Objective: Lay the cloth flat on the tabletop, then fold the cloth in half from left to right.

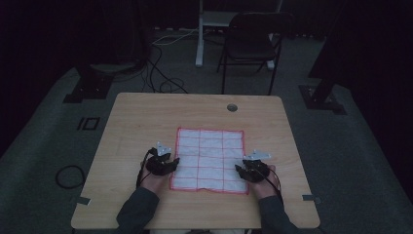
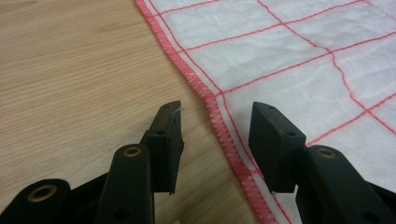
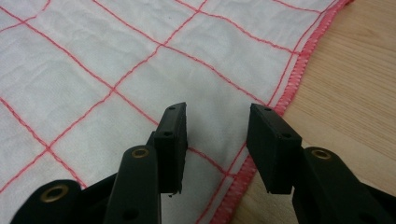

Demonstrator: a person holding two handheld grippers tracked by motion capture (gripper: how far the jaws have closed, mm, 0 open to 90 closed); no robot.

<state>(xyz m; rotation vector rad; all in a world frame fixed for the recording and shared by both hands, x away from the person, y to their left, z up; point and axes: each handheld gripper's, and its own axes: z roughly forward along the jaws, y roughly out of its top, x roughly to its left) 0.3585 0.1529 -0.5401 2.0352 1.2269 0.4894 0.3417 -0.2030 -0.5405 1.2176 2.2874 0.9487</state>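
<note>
Fingers (image 2: 168, 140) of the left gripper (image 2: 215, 140) stood released, straddling the cloth's (image 1: 209, 158) red-stitched left edge. That white checked cloth lay flat mid-bench (image 1: 141, 117). At its right edge, the right gripper (image 3: 218, 144) gaped likewise, bare wood just outside.

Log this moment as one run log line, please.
left gripper: open, astride cloth's left hem | right gripper: open, at right hem | cloth: flat on table

Both grippers, left gripper (image 1: 171, 162) and right gripper (image 1: 239, 169), are black with blocky rectangular jaws, brass-ringed pivot holes, grey three-cornered top plates, black cables; sleeves (image 1: 138, 210) dark grey.
</note>
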